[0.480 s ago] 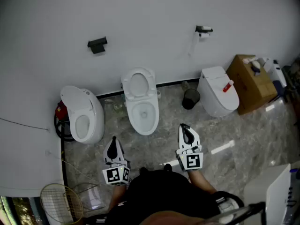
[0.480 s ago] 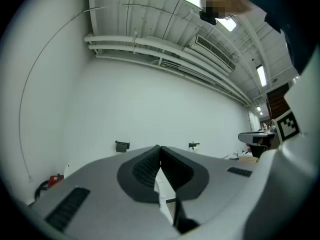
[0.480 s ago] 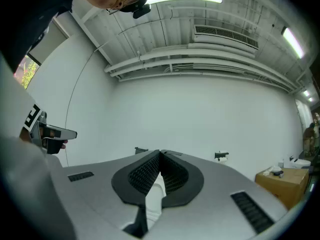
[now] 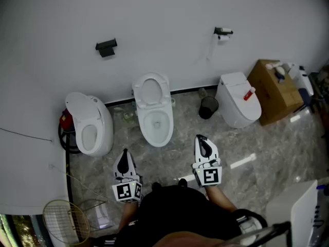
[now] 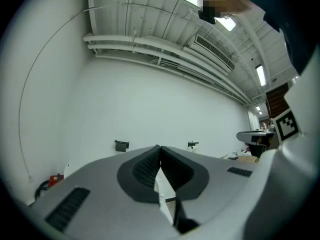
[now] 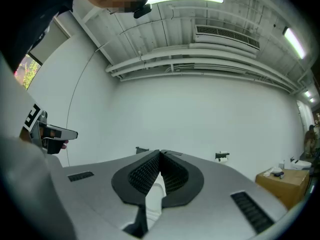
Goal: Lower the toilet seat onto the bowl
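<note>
White porcelain is lining the far wall (image 4: pixel 164 30), and we are standing on the grey stone floor (image 4: pixel 180 125) facing the middle toilet (image 4: pixel 154 115) of three. Its seat (image 4: pixel 151 92) is standing raised, leaning back toward the wall above the open bowl (image 4: pixel 157 126), so the lowering looks not yet begun. We are holding the left gripper (image 4: pixel 123 154) and the right gripper (image 4: pixel 201 139) out in front of us, roughly level and well short of the toilet. One is sitting to either side of the bowl's line, probably so that either can reach the seat once we step in. Both pairs of jaws are pressed together with nothing between them. The left gripper view and the right gripper view each show only wall and a sliver of porcelain past the closed tips. Closed tips may be serving us well here, since a raised seat could be hooked or nudged forward at its upper rim instead of pinched. A black bin (image 4: pixel 208 108) is sitting just right of the toilet, clear of our approach.
</note>
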A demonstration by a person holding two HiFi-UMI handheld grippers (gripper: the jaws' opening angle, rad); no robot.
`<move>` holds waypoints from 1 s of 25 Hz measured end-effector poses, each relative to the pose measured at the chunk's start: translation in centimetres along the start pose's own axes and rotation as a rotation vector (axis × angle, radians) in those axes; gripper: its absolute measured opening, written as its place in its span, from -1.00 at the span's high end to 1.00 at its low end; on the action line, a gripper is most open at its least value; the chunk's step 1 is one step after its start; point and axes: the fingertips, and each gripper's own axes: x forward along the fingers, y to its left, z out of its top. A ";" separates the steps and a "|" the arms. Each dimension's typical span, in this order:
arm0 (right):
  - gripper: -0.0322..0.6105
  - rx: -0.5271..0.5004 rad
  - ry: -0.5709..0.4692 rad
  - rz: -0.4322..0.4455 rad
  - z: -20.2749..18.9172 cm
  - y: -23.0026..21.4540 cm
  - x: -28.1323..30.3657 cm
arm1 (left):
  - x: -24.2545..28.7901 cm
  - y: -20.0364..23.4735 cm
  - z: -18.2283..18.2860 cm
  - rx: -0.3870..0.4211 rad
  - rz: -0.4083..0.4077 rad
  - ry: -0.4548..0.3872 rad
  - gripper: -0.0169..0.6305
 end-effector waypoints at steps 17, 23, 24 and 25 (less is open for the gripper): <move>0.85 0.014 0.002 -0.003 0.1 0.0 -0.1 | -0.1 0.0 0.0 -0.002 0.003 0.006 0.92; 0.85 0.019 -0.001 -0.008 0.1 0.0 -0.6 | -0.7 0.0 -0.1 0.000 0.004 0.003 0.92; 0.85 0.016 -0.003 -0.009 0.2 0.1 -0.7 | -0.7 0.0 -0.1 0.001 0.004 0.005 0.92; 0.85 0.013 -0.006 -0.009 0.2 0.2 -0.7 | -0.8 0.1 -0.1 0.001 0.004 0.007 0.92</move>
